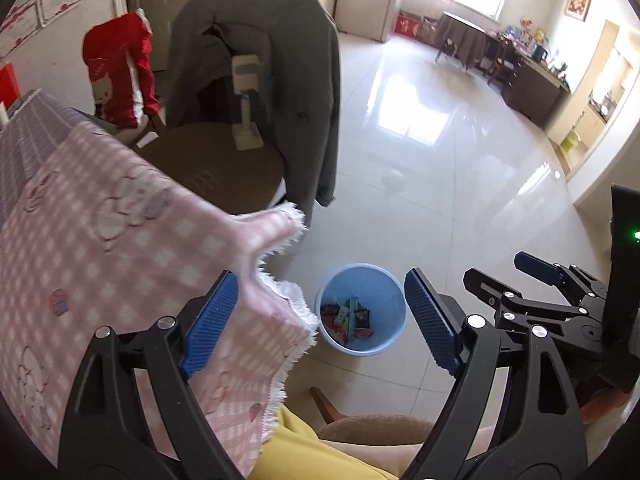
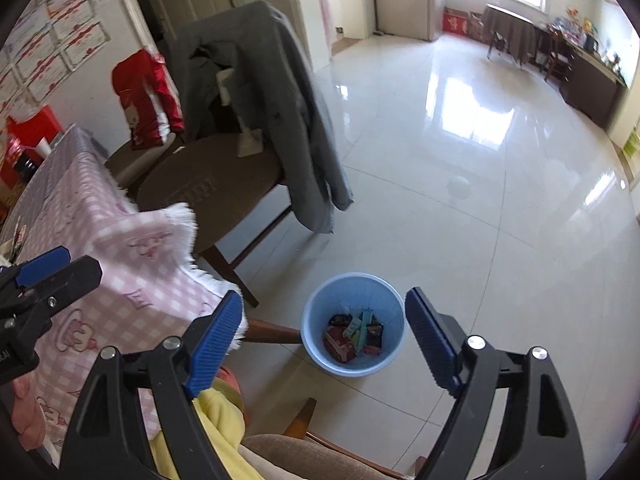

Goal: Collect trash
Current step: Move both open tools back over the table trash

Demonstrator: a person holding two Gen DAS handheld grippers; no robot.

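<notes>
- The light-blue bin [image 2: 353, 322] stood on the glossy tiled floor [image 2: 460, 216], just beside the hanging corner of the table's cloth, and it showed between the fingers of both grippers in their own views.
- Inside it lay a small heap of trash [image 2: 354, 336]: several coloured wrappers and packets in red, teal and dark tones, gathered at the bottom; the print on them was too small to read.
- The right gripper [image 2: 325, 338] hung above the bin with its blue-padded jaws spread wide and nothing between them.
- The left gripper [image 1: 320, 320] stood just as wide and also held nothing; its left pad sat in front of the cloth's fringe, though whether it touched the fabric I could not tell.
- In the left wrist view the right gripper appeared at the right edge; in the right wrist view the left one appeared at the left edge.
- A pink checked tablecloth [image 1: 100, 240] with a white fringe draped over the table corner near the bin.
- Behind it stood a wooden chair [image 2: 208, 192] with a grey jacket [image 2: 280, 100] over its back, and a red garment [image 2: 148, 96] hung on a second chair further back.
- A yellow cloth [image 1: 320, 456] lay at the bottom of the frame.
</notes>
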